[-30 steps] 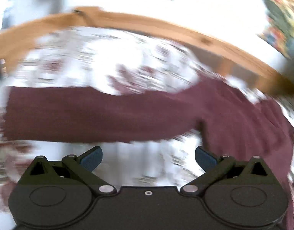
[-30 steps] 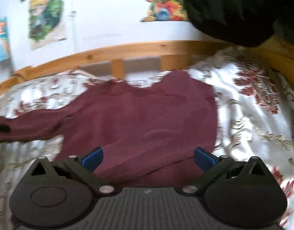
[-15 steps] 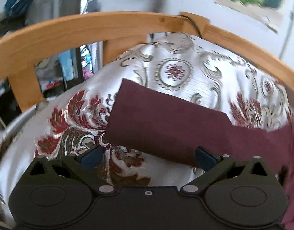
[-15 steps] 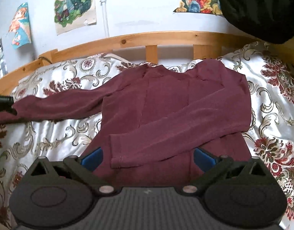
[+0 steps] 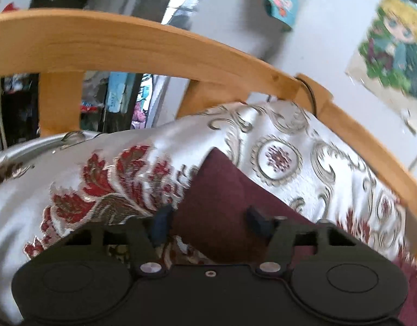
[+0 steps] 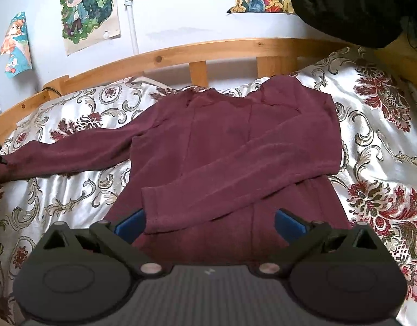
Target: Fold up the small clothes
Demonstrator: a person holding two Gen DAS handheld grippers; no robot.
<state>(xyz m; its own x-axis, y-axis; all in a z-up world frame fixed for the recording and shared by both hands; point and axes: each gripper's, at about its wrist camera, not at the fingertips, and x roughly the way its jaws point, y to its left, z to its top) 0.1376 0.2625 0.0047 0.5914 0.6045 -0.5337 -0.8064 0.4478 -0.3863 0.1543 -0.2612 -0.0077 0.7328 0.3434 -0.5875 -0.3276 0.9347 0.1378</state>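
A maroon long-sleeved sweater (image 6: 222,141) lies flat on the patterned bedspread (image 6: 377,141). One sleeve (image 6: 235,168) is folded across the body and the other sleeve (image 6: 72,152) stretches out to the left. In the left wrist view that outstretched sleeve's cuff (image 5: 222,190) lies between the fingers of my left gripper (image 5: 209,221). Its jaws are closing around the cuff, with a gap still showing. My right gripper (image 6: 208,220) hovers open over the sweater's lower part, near the folded sleeve's cuff (image 6: 151,206), holding nothing.
A wooden bed rail (image 6: 208,51) curves round the far side and also shows close by as the rail (image 5: 154,49) in the left wrist view. Posters (image 6: 89,11) hang on the wall. A dark garment (image 6: 358,2) hangs at the upper right.
My left gripper swung along the outstretched sleeve to its cuff, rolled, and its jaws narrowed around it. The right gripper's view settled over the sweater with its jaws still wide.
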